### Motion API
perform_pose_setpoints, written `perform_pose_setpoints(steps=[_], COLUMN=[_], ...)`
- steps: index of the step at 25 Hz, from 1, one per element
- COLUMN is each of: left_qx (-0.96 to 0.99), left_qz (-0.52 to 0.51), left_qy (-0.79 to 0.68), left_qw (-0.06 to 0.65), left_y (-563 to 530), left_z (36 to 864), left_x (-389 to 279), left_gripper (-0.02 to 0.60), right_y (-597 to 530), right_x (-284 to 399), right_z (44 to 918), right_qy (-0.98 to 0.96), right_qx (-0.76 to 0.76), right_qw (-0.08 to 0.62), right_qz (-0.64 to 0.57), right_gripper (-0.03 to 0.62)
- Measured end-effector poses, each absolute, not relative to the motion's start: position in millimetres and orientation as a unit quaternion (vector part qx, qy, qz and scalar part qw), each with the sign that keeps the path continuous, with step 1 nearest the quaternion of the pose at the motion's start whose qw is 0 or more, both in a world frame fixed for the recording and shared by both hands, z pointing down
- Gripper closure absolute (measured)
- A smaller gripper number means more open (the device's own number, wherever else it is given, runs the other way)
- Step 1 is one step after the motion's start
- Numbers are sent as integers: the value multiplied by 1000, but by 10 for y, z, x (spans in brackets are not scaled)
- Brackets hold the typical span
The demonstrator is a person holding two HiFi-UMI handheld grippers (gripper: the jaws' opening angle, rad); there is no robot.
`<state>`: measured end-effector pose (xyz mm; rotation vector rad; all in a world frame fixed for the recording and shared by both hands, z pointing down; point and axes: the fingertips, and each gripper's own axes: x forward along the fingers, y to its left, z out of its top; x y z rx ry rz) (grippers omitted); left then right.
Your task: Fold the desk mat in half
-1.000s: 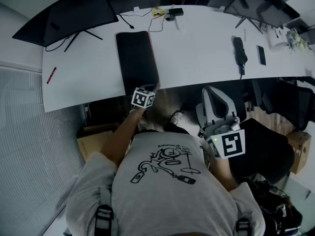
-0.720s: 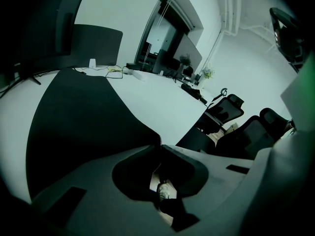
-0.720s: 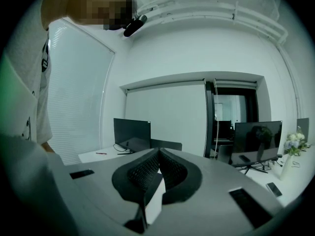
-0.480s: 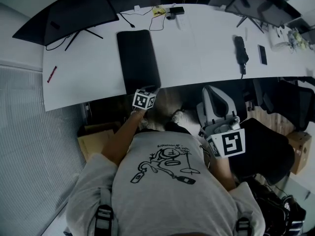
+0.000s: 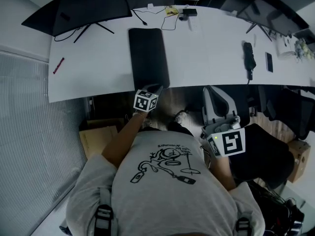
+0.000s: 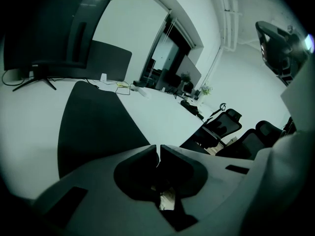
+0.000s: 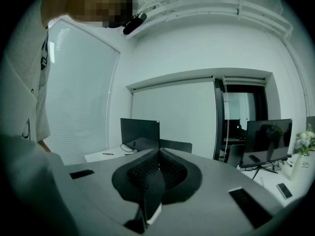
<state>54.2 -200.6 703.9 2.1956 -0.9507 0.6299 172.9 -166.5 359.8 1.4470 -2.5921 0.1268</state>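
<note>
The black desk mat (image 5: 148,58) lies flat on the white desk (image 5: 206,58) as a narrow strip running from the front edge toward the monitors. My left gripper (image 5: 156,89) hovers just off the desk's front edge, at the mat's near right corner. In the left gripper view the mat (image 6: 98,127) stretches away ahead of the left gripper (image 6: 158,149); its jaws are closing to a thin slit with nothing between them. The right gripper (image 5: 227,124) is held low by the person's right side, away from the desk. In the right gripper view the right gripper (image 7: 158,154) is shut and empty.
Two dark monitors (image 5: 88,6) stand at the back left, another at the back right (image 5: 270,14). A red pen (image 5: 59,65), cables (image 5: 170,14), a black device (image 5: 249,56) and a phone (image 5: 269,62) lie on the desk. An office chair (image 5: 219,104) and cardboard box (image 5: 98,136) sit below.
A reddish edge that showed along the mat's right side a second ago is gone; the mat lies flat. My left gripper stays at its near corner. The right gripper has barely moved.
</note>
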Motion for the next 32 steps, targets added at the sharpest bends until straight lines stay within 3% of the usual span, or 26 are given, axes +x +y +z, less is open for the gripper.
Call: perform_pose_setpoints(steps=[8,32], left_qx=[848,862], left_qz=[177,70], left_qy=[-392,-473], left_qw=[311,169], left_y=[-2047,-1926], left_z=[6486,4706], left_x=[368,-143], left_gripper=[552,558], right_y=[-1663,-1741], right_x=[1509,1006], right_z=[3605,3597], right_qy=[-876,-898], right_qx=[474,430], right_qw=[85,86], right_qz=[41,37], right_gripper=[585,585])
